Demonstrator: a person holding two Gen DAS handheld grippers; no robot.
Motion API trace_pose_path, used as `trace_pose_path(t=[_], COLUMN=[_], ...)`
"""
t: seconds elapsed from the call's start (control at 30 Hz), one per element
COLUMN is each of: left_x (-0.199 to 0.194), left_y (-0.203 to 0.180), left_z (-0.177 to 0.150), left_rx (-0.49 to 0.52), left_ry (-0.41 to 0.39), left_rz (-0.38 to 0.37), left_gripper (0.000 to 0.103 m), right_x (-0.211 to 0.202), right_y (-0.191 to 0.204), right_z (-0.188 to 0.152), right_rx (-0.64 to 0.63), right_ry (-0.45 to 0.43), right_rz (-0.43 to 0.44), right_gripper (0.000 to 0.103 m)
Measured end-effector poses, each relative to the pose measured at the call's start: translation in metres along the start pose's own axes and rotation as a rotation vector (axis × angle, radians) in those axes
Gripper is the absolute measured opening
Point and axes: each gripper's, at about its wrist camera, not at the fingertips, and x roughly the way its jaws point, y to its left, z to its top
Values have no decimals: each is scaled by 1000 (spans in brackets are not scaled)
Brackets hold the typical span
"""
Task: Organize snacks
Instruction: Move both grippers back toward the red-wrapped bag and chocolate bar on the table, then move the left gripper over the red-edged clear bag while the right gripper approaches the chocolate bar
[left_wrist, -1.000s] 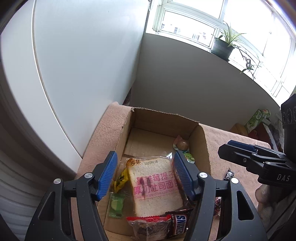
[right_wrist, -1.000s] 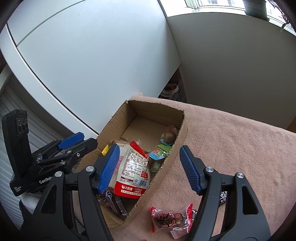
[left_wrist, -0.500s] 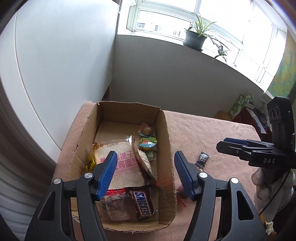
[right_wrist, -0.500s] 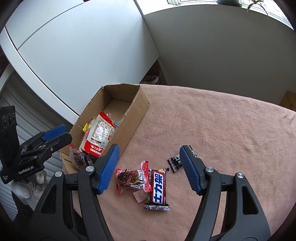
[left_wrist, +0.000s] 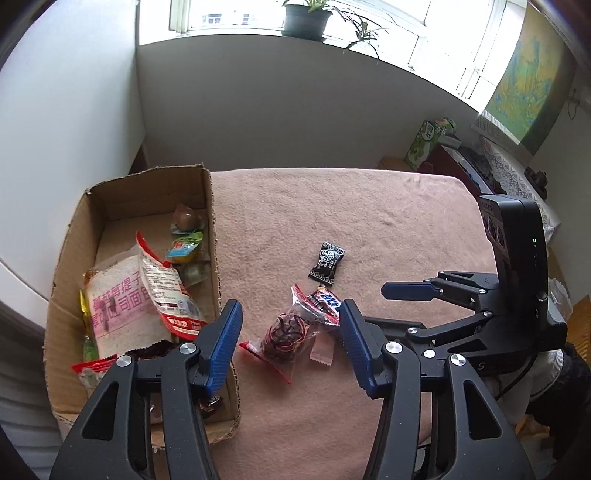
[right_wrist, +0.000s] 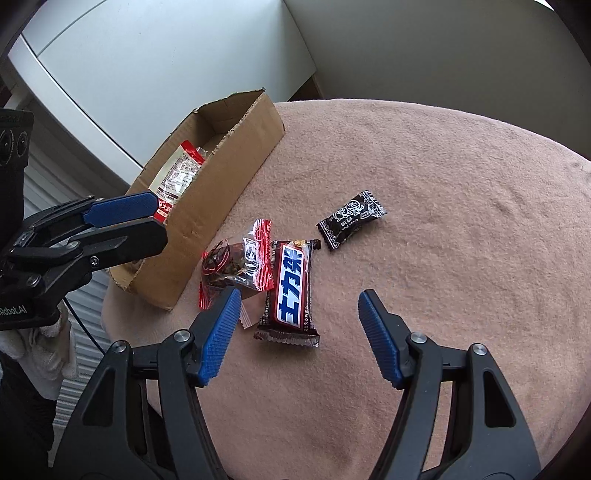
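Now, left wrist view: your left tongs (left_wrist: 290, 345) are closing w/ nothing pinched yet; clear red-edged packet (left_wrist: 282, 336) lies right betw. the pads. Right wrist view: right tongs (right_wrist: 295, 334) gape empty; chocolate bar (right_wrist: 291, 291) lies just ahead, long axis along the reach, so right's nearer.

Dusty pink, fuzzy cloth (right_wrist: 424, 184) over the bench. Plain brown cardboard box (right_wrist: 221, 177), raw torn edges. Dark brown chocolate bar (right_wrist: 291, 291) with a white panel of bold blue characters edged in red. Small black candy wrapper (right_wrist: 351, 219) printed with white figures and a zigzag trim. Clear bag (right_wrist: 236, 264) with red patterned ends, dark brown contents inside. In the box, pale bread packet (left_wrist: 122, 310) lettered in pink, and a white pouch (left_wrist: 166, 288) with red borders. Black left gripper (left_wrist: 290, 338) and black right gripper (right_wrist: 295, 334), both with ribbed blue pads. Green potted plant (left_wrist: 306, 14) on the sill.
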Motion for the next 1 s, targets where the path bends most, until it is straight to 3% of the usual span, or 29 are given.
trace_pose_path(t=[0.2, 0.53, 0.7, 1.0], left_x=[30, 73, 71, 63], left_y=[-16, -15, -13, -10], left_z=[12, 18, 15, 2], left_rx=[17, -77, -92, -146], left_ry=[85, 221, 230, 234], left_rz=[20, 52, 47, -6], left_gripper=[45, 44, 44, 44], right_x=[11, 15, 11, 2], right_y=[5, 6, -2, -25], right_z=[-3, -7, -9, -10], right_rx=[-34, -81, -94, -88], right_ry=[7, 2, 4, 4], right_rz=[-29, -83, -110, -164], right_gripper=[68, 60, 54, 54])
